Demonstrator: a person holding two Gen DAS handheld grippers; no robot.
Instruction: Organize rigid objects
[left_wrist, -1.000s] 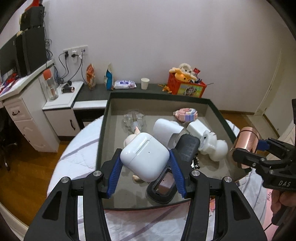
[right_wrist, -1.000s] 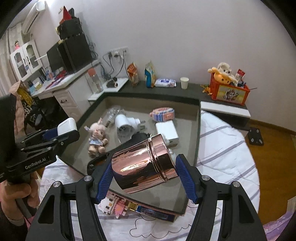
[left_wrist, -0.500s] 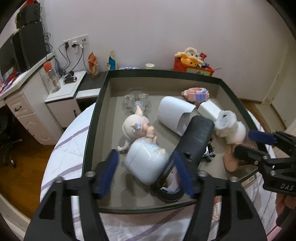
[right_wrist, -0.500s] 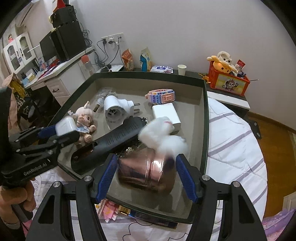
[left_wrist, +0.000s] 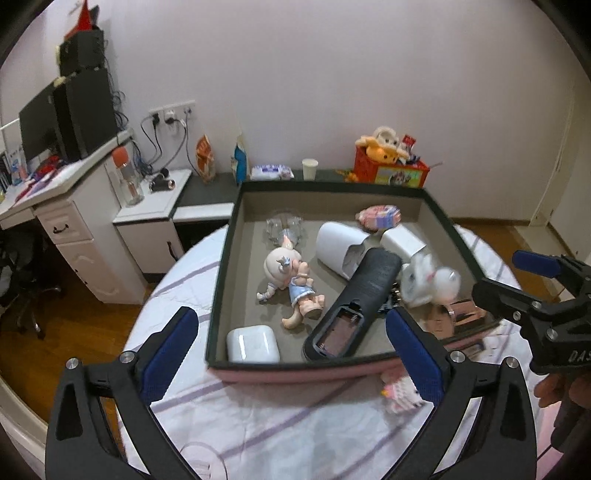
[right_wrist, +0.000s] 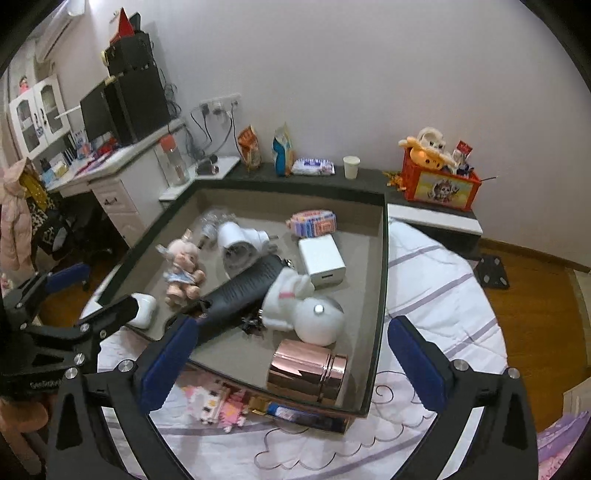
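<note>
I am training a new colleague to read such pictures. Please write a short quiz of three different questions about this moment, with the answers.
1. True or false: the left gripper is shut on the white earbud case.
2. Where does the copper tin lie? A) upright in the middle of the box B) on its side in the near right corner of the box C) on the bedsheet outside the box
3. Fill in: the black remote, its battery bay open, leans with its far end on the white ____.

Key:
1. False; both grippers are open, and the case lies in the near left corner.
2. B
3. plug adapter
</note>
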